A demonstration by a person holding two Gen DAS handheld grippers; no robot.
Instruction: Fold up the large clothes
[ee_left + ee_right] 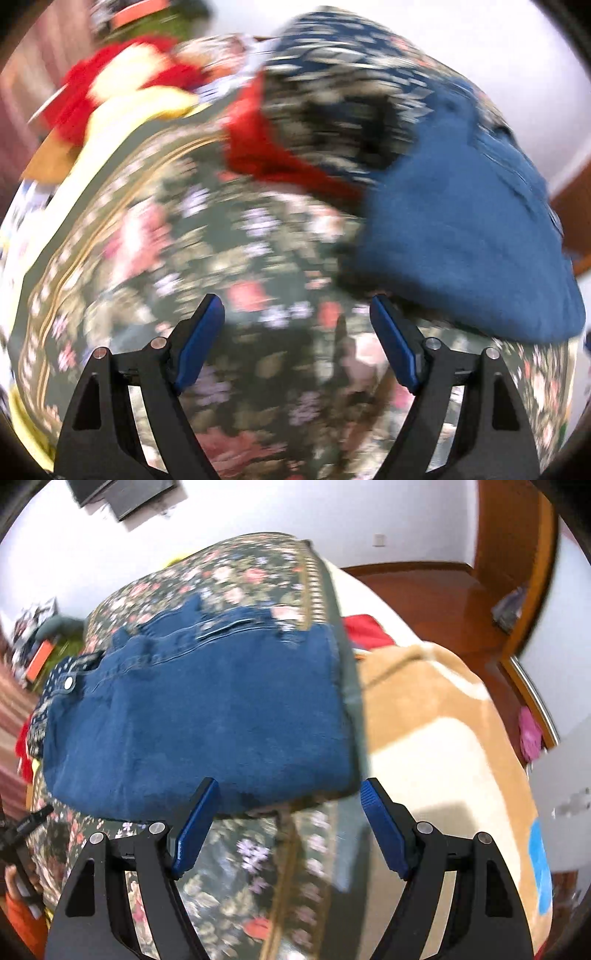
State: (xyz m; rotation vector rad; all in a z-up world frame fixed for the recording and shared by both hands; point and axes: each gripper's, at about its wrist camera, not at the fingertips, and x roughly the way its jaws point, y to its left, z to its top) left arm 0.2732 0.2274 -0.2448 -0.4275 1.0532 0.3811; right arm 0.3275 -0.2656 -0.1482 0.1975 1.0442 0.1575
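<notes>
Both grippers, left [297, 308] & right [290, 792]: jaws wide, empty, above jeans [207, 716].

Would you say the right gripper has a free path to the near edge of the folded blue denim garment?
Probably yes: the right gripper is open, and the folded blue denim garment lies just ahead with nothing between.

Both pictures are bright with even daylight and no harsh glare. The left wrist view is heavily smeared by motion: the floral bedspread [207, 236] and blue denim [461, 236] streak, worst toward 10 o'clock. The right wrist view is sharper; denim stitching reads clearly, though blur grows toward 6 o'clock. Fisheye bulging bends everything, with dark vignetted corners. A soft shadow lies under the denim's near edge.
</notes>
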